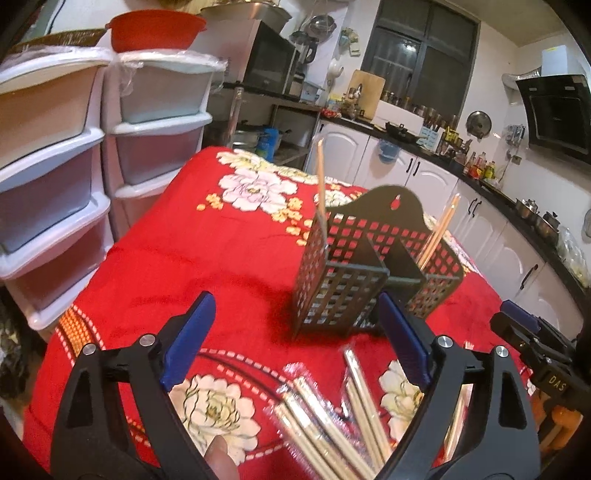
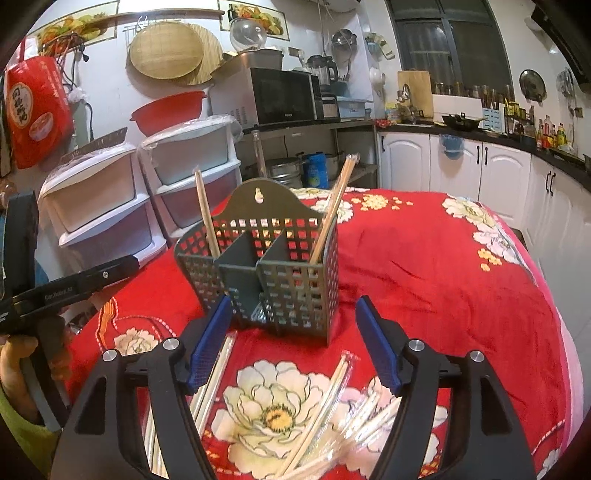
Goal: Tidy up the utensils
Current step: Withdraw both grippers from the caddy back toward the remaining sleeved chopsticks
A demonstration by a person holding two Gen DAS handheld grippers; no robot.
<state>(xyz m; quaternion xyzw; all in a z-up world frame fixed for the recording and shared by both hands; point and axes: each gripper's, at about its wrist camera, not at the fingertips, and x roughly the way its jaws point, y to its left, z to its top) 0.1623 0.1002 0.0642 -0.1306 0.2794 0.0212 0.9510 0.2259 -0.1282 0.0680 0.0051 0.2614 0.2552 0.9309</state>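
A dark grey perforated utensil caddy [image 1: 369, 266] [image 2: 273, 266] stands upright on the red floral cloth [image 1: 207, 251]. One pair of wooden chopsticks [image 1: 320, 181] [image 2: 205, 214] leans in its left compartment and another pair [image 1: 441, 229] [image 2: 334, 206] in its right one. Several plastic-wrapped chopsticks [image 1: 332, 417] [image 2: 332, 406] lie loose on the cloth in front of the caddy, below both grippers. My left gripper [image 1: 295, 299] is open and holds nothing. My right gripper [image 2: 294, 301] is likewise open and empty, just short of the caddy.
Two white plastic drawer towers [image 1: 74, 166] [image 2: 122, 206] stand past the table's left edge, a red bowl [image 1: 155, 29] on top. White kitchen cabinets [image 1: 461, 206] and a dark counter run along the right. A hand [image 2: 22, 369] holds the left gripper's handle.
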